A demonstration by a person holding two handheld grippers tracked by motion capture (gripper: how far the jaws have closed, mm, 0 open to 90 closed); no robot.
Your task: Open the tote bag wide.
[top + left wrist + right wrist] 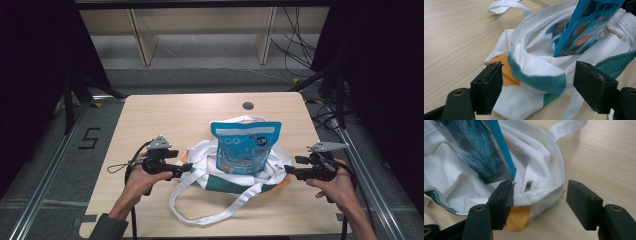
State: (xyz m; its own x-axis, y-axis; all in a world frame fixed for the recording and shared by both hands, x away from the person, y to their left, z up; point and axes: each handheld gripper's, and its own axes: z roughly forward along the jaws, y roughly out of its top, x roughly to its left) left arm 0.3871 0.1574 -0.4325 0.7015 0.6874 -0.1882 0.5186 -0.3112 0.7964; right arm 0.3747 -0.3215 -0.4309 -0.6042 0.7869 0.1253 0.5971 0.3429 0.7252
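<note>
Blue pouch standing in the cloth bag, both your grippers let go

Your left gripper (186, 168) sits at the bag's (200, 155) left side with its jaws wide, the teal-edged rim between them but not pinched; your right gripper (290, 171) is at the bag's right side, jaws also wide, one pad just beside the white rim and nothing gripped. The white bag lies crumpled near the middle of the desk (150, 120), its strap (210, 216) looping toward the near edge, and the blue pouch (245, 145) stands upright inside it
</note>
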